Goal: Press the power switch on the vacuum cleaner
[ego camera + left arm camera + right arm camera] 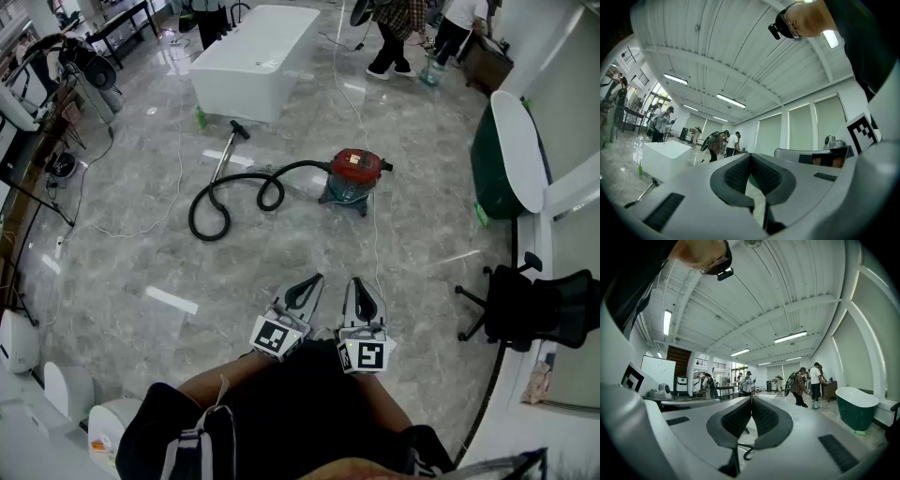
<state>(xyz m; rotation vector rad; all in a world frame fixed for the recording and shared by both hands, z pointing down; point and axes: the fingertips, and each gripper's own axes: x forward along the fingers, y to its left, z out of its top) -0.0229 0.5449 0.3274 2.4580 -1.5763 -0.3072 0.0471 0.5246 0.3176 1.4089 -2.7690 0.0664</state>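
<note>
The vacuum cleaner (357, 174), with a red lid over a teal body, stands on the marble floor in the middle of the head view. Its black hose (225, 201) loops away to the left and ends in a metal wand (225, 155). My left gripper (312, 281) and right gripper (360, 283) are side by side near my body, well short of the vacuum and pointing toward it. Both are shut with nothing held. In the left gripper view the left gripper (750, 157) has its jaw pads touching, and so does the right gripper (751, 400) in its own view. Neither gripper view shows the vacuum.
A white bathtub (253, 54) stands beyond the vacuum. A green bathtub (502, 159) and a black office chair (530, 307) are at the right. People (398, 33) stand at the far end. A thin cable (373, 248) runs across the floor by the vacuum.
</note>
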